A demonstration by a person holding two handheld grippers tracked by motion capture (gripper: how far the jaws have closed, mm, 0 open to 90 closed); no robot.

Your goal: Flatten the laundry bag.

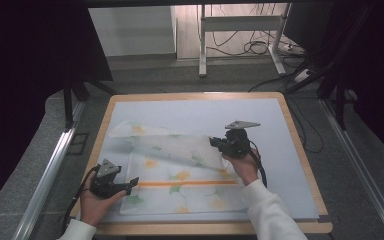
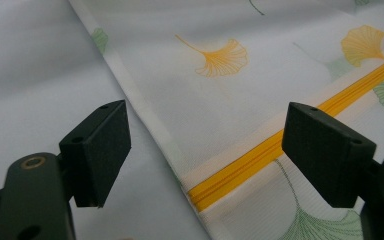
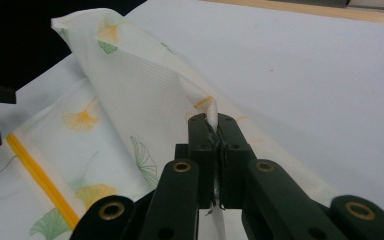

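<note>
Your right gripper (image 3: 215, 131) is clamped on the leaf-printed mesh bag (image 1: 180, 170), lifting its folded edge off the white mat (image 1: 280, 150); your left gripper (image 2: 205, 150) gapes wide around the bag's orange zipper (image 2: 260, 160) end.

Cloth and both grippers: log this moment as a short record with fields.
cloth: white cloth with ginkgo-leaf print and an orange stripe, lying on the table mat, partly folded over
left gripper: left gripper open, jaws either side of the stripe's end at the cloth edge
right gripper: right gripper shut on a cloth edge, lifting it
mat: pale, on a wooden table
</note>
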